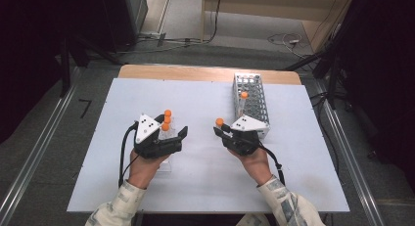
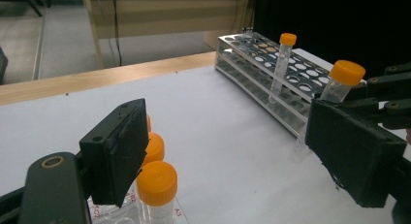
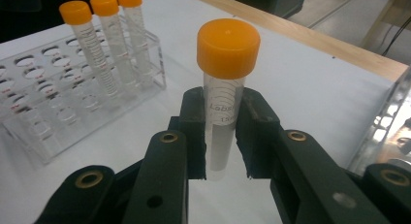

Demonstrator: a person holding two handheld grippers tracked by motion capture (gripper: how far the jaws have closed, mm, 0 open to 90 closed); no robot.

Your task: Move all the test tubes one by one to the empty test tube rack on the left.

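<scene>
The right gripper (image 3: 225, 151) is clamping an orange-capped tube (image 3: 224, 103) upright, just left of the metal rack (image 1: 252, 101); the left gripper (image 2: 232, 151) is gaping. Keeping it vertical over an empty hole seems wise.

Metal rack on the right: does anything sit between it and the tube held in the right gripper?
Nothing visible. The right gripper holds the orange-capped tube upright beside the metal rack, with bare white tabletop between. One tube already stands in that rack.
</scene>
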